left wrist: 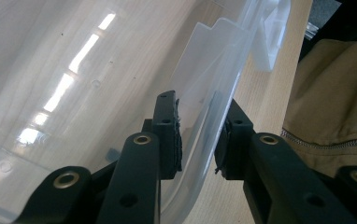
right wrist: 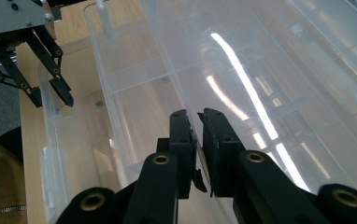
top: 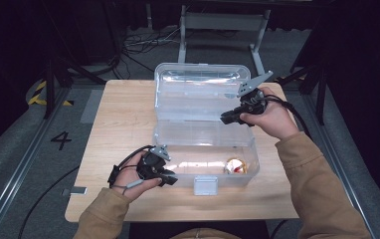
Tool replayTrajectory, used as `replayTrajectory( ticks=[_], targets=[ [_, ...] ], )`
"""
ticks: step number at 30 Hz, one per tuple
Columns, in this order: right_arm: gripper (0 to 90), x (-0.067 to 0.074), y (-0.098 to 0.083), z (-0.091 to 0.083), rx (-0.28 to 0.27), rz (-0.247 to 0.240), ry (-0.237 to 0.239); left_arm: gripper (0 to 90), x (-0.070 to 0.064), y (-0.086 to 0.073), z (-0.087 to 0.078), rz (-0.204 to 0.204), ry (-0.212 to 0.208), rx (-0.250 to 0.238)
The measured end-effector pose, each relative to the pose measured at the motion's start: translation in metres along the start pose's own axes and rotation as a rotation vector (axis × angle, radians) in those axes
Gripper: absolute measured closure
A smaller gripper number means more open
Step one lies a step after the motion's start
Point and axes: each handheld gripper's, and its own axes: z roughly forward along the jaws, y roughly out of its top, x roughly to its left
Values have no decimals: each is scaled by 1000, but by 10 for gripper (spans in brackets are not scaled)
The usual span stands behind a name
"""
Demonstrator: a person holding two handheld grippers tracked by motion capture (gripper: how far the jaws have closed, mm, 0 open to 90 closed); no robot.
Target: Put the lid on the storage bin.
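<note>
A clear plastic box (top: 255, 167) stands open on the wooden table, its lid (top: 203, 79) tipped back. A clear inner tray (top: 203, 133) lies across its top. My left gripper (top: 171, 179) is at the box's front left corner, its jaws straddling the wall (left wrist: 216, 79); in the left gripper view (left wrist: 198, 137) both pads touch that wall. My right gripper (top: 226, 118) is at the tray's far right edge. Its jaws (right wrist: 200, 125) stand nearly together on the tray's thin rim (right wrist: 120, 56). The left gripper (right wrist: 50, 99) also appears in the right gripper view.
A small gold and red object (top: 236, 166) lies in the box's front right corner. A white latch (top: 205, 184) hangs on the front wall. The table (top: 123, 114) has bare wood left of the box. A metal frame (top: 223, 22) and cables lie on the floor behind.
</note>
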Motion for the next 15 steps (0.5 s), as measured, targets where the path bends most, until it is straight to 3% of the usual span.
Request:
replayTrajectory(
  ticks=[15],
  targets=[
    [832,12,-3,-4,16,-35,9,733,0,0,0,-2,-3,2]
  ],
)
